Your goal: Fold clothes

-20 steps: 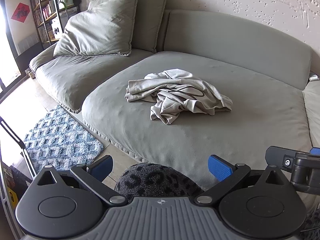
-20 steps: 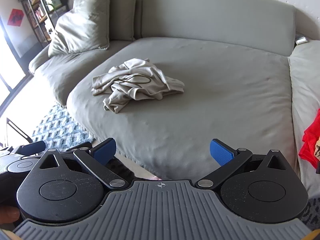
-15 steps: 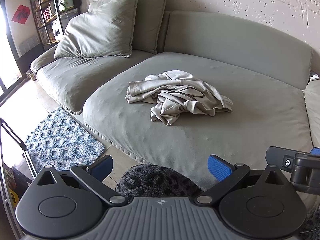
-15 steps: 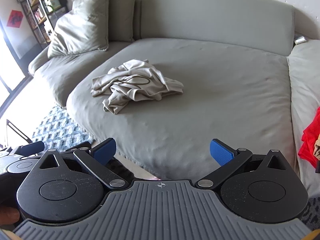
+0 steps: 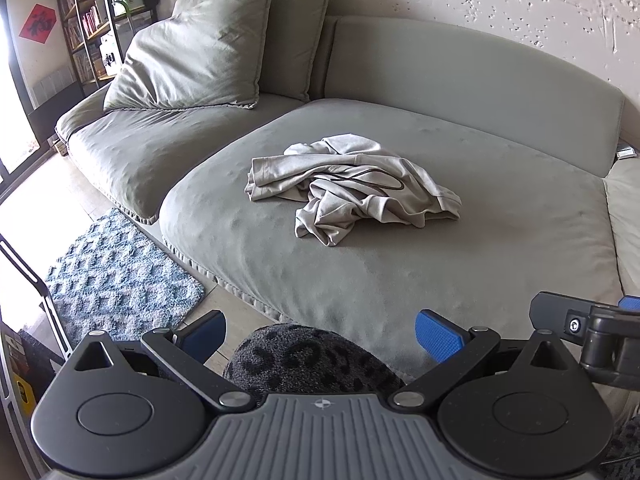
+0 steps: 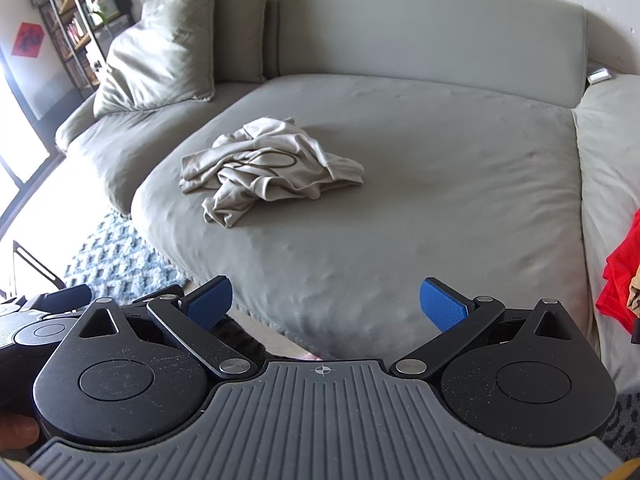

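Observation:
A crumpled light grey garment (image 5: 352, 188) lies in a heap on the wide grey sofa seat (image 5: 500, 240); it also shows in the right wrist view (image 6: 268, 168). My left gripper (image 5: 320, 336) is open and empty, held in front of the sofa's front edge, well short of the garment. My right gripper (image 6: 326, 304) is open and empty, also in front of the sofa edge, to the right of the left one. The right gripper's body shows at the right edge of the left wrist view (image 5: 592, 328).
Two large grey cushions (image 5: 208, 52) lean at the sofa's back left. A blue patterned rug (image 5: 116, 276) lies on the floor at left. Red clothing (image 6: 624, 264) sits on the seat at far right. A leopard-print knee (image 5: 308, 360) is below the left gripper. A bookshelf (image 5: 92, 20) stands at far left.
Both grippers have shifted slightly, so the sofa and garment sit a little lower in the views. Both stay open and empty. The garment has not moved.

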Tool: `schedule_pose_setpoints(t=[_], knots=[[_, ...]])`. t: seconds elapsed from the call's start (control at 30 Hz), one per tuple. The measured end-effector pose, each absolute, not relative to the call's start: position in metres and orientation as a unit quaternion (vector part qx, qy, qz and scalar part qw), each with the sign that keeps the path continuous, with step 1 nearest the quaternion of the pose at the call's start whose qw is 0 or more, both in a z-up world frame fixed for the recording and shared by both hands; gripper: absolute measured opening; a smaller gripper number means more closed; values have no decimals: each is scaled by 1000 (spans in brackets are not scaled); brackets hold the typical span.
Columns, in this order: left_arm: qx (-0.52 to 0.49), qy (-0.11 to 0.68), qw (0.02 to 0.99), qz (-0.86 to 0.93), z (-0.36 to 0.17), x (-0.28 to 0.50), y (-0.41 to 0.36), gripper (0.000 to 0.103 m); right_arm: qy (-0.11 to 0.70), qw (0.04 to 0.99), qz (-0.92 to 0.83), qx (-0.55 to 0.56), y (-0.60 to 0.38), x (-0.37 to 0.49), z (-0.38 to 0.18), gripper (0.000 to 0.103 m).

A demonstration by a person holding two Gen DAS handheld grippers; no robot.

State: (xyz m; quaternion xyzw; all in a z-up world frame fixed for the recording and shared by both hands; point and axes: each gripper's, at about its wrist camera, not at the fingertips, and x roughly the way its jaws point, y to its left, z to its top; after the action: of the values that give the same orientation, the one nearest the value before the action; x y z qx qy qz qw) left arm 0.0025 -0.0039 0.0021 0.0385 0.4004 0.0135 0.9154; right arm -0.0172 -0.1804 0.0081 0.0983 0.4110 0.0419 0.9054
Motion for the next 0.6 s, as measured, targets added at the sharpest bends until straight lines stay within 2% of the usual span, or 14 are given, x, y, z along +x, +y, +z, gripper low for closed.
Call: schedule_pose_setpoints(t=[0.6], knots=[[37, 403, 914, 13, -2, 4, -4, 101, 413, 904, 41, 97, -179, -17, 7, 103]])
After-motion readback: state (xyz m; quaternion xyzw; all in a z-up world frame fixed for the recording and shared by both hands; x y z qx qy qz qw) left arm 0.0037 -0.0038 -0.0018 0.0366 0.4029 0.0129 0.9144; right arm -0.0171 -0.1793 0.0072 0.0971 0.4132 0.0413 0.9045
